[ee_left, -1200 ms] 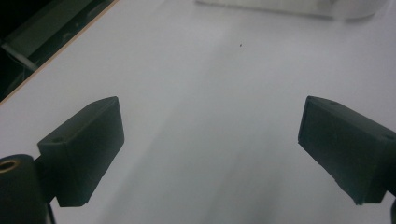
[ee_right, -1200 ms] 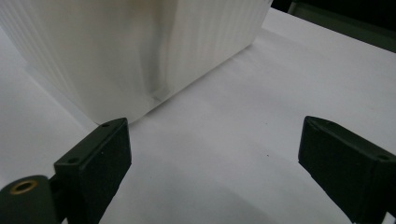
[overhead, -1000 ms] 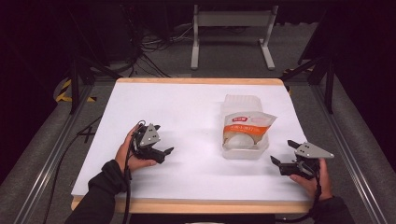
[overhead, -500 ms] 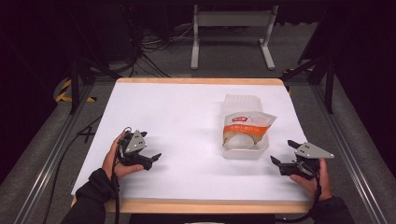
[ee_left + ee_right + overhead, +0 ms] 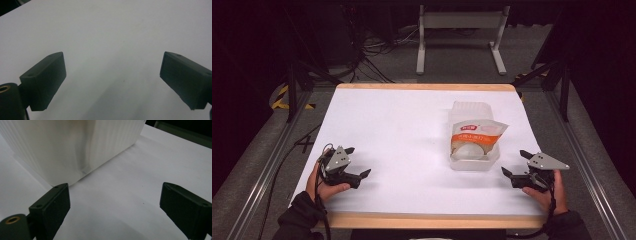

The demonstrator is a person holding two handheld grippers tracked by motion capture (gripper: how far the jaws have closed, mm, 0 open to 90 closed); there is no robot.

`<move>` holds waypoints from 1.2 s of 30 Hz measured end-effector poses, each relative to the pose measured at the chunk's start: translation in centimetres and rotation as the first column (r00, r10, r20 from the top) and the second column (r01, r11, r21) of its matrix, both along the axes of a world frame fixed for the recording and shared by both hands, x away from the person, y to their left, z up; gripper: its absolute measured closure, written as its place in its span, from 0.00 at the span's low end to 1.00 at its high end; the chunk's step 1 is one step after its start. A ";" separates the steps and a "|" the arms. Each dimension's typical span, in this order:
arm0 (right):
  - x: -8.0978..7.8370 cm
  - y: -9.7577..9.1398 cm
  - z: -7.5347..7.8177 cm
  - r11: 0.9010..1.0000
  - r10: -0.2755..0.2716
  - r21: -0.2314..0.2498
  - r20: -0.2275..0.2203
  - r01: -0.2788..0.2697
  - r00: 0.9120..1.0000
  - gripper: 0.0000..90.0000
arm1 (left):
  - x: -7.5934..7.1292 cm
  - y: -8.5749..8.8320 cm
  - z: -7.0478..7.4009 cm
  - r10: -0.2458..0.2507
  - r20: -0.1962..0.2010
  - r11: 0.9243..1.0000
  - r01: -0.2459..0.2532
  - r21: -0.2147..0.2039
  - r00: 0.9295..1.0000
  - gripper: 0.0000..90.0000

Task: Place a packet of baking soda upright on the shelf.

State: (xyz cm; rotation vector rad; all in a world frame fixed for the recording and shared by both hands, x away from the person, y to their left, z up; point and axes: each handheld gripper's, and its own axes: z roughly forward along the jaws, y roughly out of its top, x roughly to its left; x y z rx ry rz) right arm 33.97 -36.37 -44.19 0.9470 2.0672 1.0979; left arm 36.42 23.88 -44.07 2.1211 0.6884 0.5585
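Note:
A translucent white plastic box [image 5: 475, 160] stands right of the table's middle, and an orange-and-white food pouch [image 5: 477, 136] sits in it, leaning out of the top. My right gripper [image 5: 516, 163] rests near the front right edge, open and empty, just right of the box. In the right gripper view the ribbed box wall [image 5: 75, 147] rises close ahead of the spread jaws. My left gripper [image 5: 357, 161] lies open at the front left, far from the box. Bare white table lies between its black fingers [image 5: 45, 80] in the left gripper view.
The white table [image 5: 402, 125] has a wooden front edge [image 5: 432, 220]. Dark floor, cables and a metal stand [image 5: 459, 30] lie beyond its far edge. Metal rails run along both sides.
The left hand and its gripper have drawn back toward the front left corner of the table. The right gripper and the box have stayed where they were.

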 end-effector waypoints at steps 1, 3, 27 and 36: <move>0.0 0.0 0.0 1.000 0.000 0.000 0.000 0.000 1.000 0.11 | -0.2 0.5 0.0 0.009 0.003 1.000 -0.009 -0.010 1.000 0.08; 0.0 0.0 0.0 1.000 0.000 0.000 0.000 0.000 1.000 0.11 | -0.4 0.8 0.0 0.017 0.004 1.000 -0.017 -0.018 1.000 0.08; -0.1 -0.1 0.0 1.000 0.003 0.007 0.010 -0.003 1.000 0.11 | -1.5 5.3 0.2 0.090 -0.010 0.982 -0.090 -0.166 0.996 0.07; -0.2 0.0 0.0 1.000 0.009 -0.001 0.017 -0.009 1.000 0.11 | -1.3 5.1 0.1 0.088 -0.012 0.982 -0.089 -0.169 0.996 0.07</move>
